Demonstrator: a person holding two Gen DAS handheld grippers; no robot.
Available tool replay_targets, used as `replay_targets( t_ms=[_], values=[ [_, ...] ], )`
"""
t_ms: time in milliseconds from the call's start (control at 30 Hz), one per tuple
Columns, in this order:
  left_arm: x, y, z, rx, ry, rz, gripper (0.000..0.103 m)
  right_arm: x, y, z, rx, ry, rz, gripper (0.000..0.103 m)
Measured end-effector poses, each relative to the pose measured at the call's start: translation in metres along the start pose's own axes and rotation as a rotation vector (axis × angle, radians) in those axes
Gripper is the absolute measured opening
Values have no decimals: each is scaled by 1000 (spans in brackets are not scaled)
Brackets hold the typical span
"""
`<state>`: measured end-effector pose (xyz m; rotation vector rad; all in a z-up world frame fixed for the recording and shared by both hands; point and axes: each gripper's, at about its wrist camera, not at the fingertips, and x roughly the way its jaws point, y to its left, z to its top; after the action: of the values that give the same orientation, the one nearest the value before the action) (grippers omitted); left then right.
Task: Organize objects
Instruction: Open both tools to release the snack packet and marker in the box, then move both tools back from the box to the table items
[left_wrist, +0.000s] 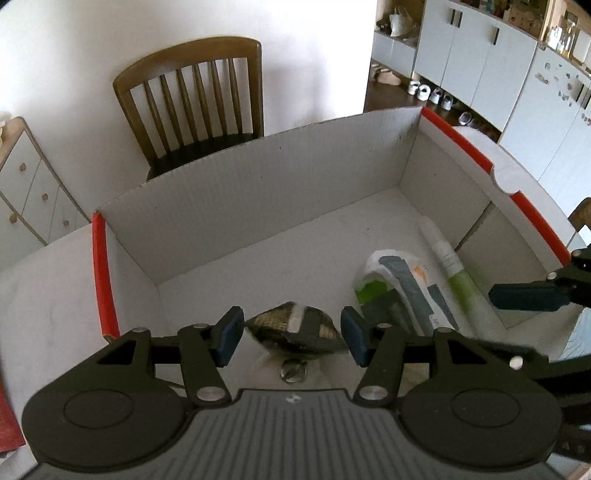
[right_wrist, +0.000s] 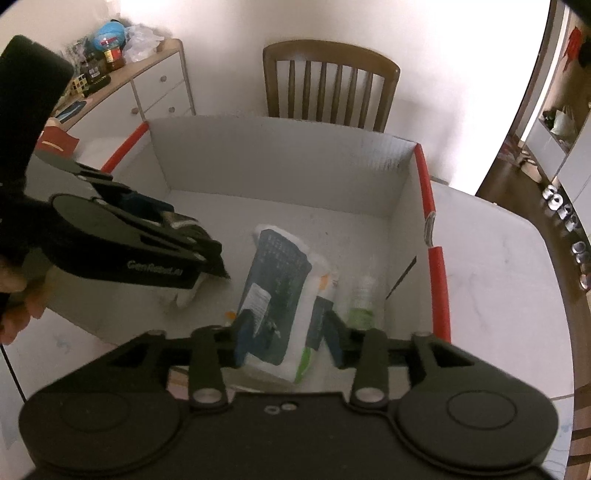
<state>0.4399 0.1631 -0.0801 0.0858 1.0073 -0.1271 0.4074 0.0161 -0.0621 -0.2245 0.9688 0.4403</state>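
A white cardboard box (left_wrist: 258, 177) with red edges stands on the white table; it also shows in the right wrist view (right_wrist: 280, 173). My left gripper (left_wrist: 291, 334) is open over the box, with a dark mesh pouch (left_wrist: 295, 330) between its pads, not clamped. In the box lie a white, dark-blue and green packet (left_wrist: 402, 288) and a white-green tube (left_wrist: 450, 266). My right gripper (right_wrist: 288, 334) is open above the packet (right_wrist: 280, 280); the tube (right_wrist: 364, 299) lies to its right. The left gripper (right_wrist: 177, 240) shows at the left there.
A wooden chair (left_wrist: 195, 99) stands behind the table against the white wall. A white drawer cabinet (right_wrist: 155, 88) with bottles and clutter is at the left. A red object (right_wrist: 59, 142) lies on the table left of the box. White cupboards (left_wrist: 480, 62) and shoes are at the far right.
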Motion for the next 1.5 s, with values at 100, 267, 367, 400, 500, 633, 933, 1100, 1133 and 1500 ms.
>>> replay_targets(
  t_ms=[100,267,367,400,500,633,933,1100,1133,1500],
  values=[
    [-6,0,-1,-10,-21,3,64,-6,2,-1,-13,-8,-8,50],
    [-20,-2,-4,-20,-56,3,65,-18,6,-4,-23,-24,-21,53],
    [-31,-6,-8,-13,-75,8,65,-29,7,-8,-27,-40,-28,57],
    [-34,-8,-9,-12,-80,7,65,-32,7,-9,-26,-46,-32,58],
    [-47,-13,-12,-9,-97,5,65,-45,6,-11,-22,-65,-35,60],
    [-67,-21,-19,-1,-125,5,65,-60,7,-15,-29,-82,-30,64],
    [-114,-38,-38,13,-180,10,65,-96,10,-32,-36,-131,-15,68],
    [-137,-48,-50,2,-206,-11,65,-116,11,-45,-44,-154,-3,71],
    [-143,-51,-54,4,-212,-15,65,-120,11,-48,-47,-158,-3,72],
    [-191,-84,-88,21,-276,-39,74,-162,4,-86,-46,-198,20,83]
  ],
)
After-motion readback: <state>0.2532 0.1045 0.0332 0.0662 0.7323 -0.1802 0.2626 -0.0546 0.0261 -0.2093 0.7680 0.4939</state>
